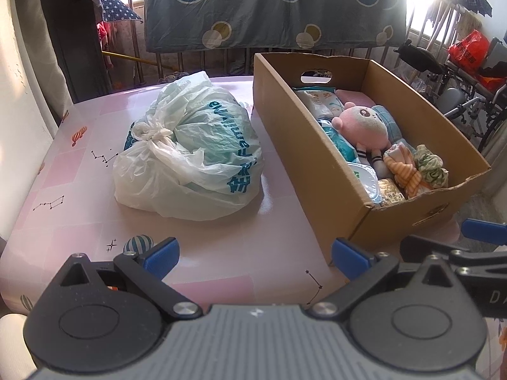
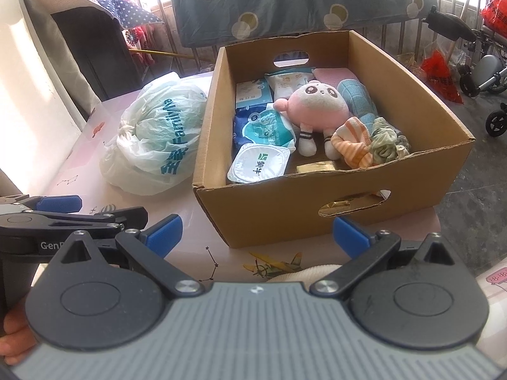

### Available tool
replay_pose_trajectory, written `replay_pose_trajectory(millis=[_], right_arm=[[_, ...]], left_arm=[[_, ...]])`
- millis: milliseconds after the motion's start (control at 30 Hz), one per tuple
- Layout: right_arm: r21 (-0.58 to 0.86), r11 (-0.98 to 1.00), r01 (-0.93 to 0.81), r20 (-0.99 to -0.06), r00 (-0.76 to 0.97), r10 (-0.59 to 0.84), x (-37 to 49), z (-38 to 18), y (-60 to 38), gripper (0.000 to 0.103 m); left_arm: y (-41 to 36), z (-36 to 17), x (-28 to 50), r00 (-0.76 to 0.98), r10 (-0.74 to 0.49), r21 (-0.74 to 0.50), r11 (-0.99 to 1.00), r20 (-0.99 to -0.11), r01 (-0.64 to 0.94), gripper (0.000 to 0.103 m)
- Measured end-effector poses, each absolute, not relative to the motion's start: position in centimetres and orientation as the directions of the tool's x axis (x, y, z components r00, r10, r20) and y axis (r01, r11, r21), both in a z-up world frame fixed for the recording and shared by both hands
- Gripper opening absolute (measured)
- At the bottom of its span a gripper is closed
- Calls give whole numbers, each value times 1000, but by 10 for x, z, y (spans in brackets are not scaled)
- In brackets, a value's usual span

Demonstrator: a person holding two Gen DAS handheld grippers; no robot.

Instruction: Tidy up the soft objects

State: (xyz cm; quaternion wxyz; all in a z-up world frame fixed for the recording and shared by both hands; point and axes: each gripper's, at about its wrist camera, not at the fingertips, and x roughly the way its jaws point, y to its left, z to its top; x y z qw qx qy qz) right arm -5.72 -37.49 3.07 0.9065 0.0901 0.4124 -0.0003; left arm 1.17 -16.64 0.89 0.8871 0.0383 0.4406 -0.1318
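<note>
An open cardboard box (image 1: pixel 317 164) (image 2: pixel 285 202) stands on the pink table. Inside lie a pink plush toy (image 1: pixel 364 120) (image 2: pixel 317 107), an orange striped cloth (image 2: pixel 351 142), a crumpled greenish cloth (image 2: pixel 385 142), a teal towel (image 2: pixel 355 95), wipe packets (image 2: pixel 263 123) and a sealed white cup (image 2: pixel 258 163). A knotted white plastic bag (image 1: pixel 190 152) (image 2: pixel 158 139) lies left of the box. My left gripper (image 1: pixel 255 255) is open near the front edge, empty. My right gripper (image 2: pixel 256 232) is open and empty in front of the box.
The pink patterned table (image 1: pixel 79 196) carries both box and bag. A blue sheet with circles (image 1: pixel 272 6) hangs on a railing behind. A wheelchair (image 1: pixel 469 95) and red bags (image 2: pixel 440 72) stand at the right. A dark chair (image 2: pixel 95 47) stands back left.
</note>
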Motion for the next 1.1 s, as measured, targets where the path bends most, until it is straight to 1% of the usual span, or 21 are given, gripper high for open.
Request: replay_pose_trajectory(millis=[367, 700, 1100], right_arm=[[112, 993, 23, -736, 674, 68, -52, 42, -380, 102], [119, 993, 13, -734, 675, 79, -55, 42, -379, 102], [140, 989, 48, -725, 686, 69, -60, 43, -386, 102]], left_arm=[[-156, 11, 17, 591, -171, -50, 975, -788, 215, 103], [-157, 13, 14, 599, -162, -44, 977, -784, 207, 103], [-162, 14, 11, 595, -157, -44, 979, -788, 200, 103]])
